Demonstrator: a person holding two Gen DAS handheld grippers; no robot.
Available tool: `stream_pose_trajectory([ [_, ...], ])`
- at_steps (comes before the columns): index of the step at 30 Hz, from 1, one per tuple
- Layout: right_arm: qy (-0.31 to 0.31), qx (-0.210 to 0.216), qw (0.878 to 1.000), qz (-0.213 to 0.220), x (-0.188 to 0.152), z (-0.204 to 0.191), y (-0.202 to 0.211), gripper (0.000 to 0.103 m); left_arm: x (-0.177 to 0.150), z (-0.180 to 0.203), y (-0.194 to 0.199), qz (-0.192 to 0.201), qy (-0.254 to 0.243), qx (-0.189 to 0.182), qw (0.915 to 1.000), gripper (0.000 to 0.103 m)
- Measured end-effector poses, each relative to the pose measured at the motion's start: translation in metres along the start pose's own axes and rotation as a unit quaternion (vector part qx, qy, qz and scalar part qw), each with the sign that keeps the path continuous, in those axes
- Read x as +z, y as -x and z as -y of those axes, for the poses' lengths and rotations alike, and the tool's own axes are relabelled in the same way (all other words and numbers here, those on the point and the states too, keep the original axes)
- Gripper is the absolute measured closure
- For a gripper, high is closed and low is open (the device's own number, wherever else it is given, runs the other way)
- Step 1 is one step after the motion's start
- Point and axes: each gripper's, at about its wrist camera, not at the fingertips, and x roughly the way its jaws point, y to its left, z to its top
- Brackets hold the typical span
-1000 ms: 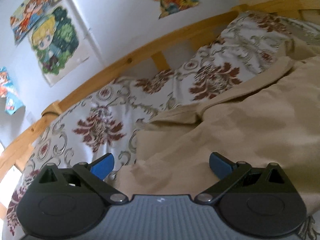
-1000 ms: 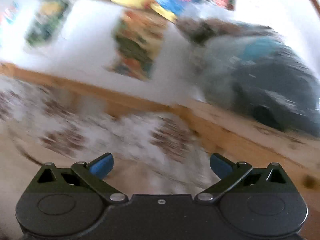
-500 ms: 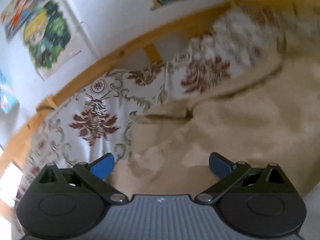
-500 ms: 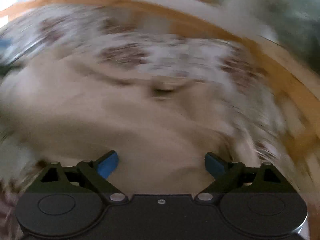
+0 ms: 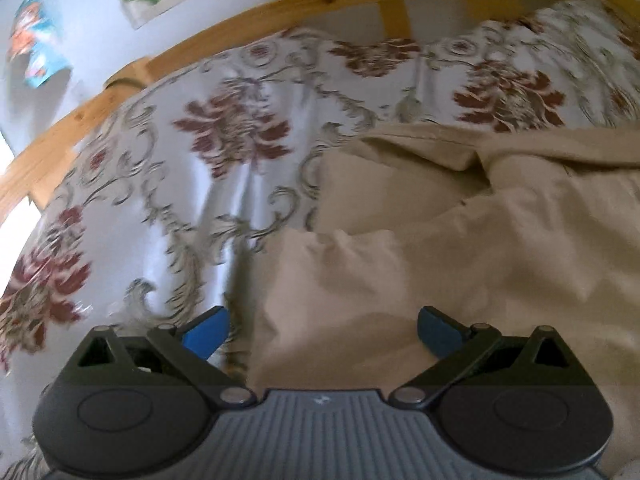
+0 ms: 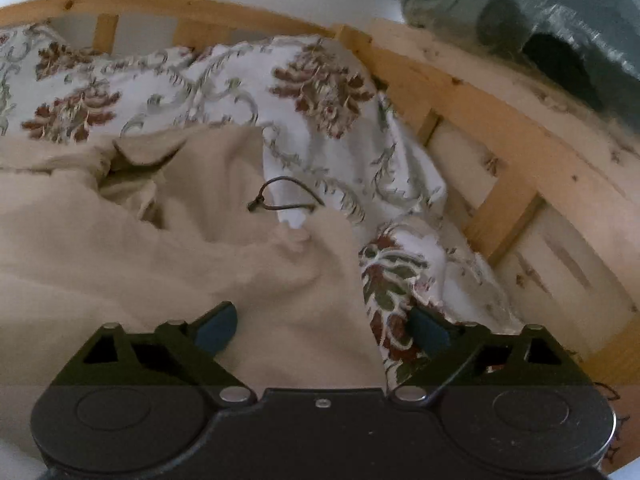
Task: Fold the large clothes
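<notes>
Beige garment rumpled on the bed, both grippers released

Beige garment [image 5: 460,240] lies crumpled on the floral bedspread [image 5: 192,184], reaching toward the bed's wooden rail [image 6: 460,92]; its full outline runs past both views. Left gripper [image 5: 322,330] hangs over its edge, fingers [image 5: 206,330] spread and empty. Right gripper [image 6: 324,330] has just narrowed slightly, yet stands wide, nothing pinched. A dark cord loop [image 6: 280,196] lies on the cloth; its ends are hidden

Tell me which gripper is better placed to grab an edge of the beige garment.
Probably the left gripper: the beige garment has its edge lying between its open fingers. The right gripper straddles an edge too, but looks less centred.
</notes>
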Motion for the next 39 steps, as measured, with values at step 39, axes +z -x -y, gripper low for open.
stream_pose_trajectory([
  [39,-0.034,0.109,0.987,0.116,0.023,-0.097,0.056,0.001,-0.007,-0.005,0.059,0.051,0.163,-0.127,0.977,0.0],
])
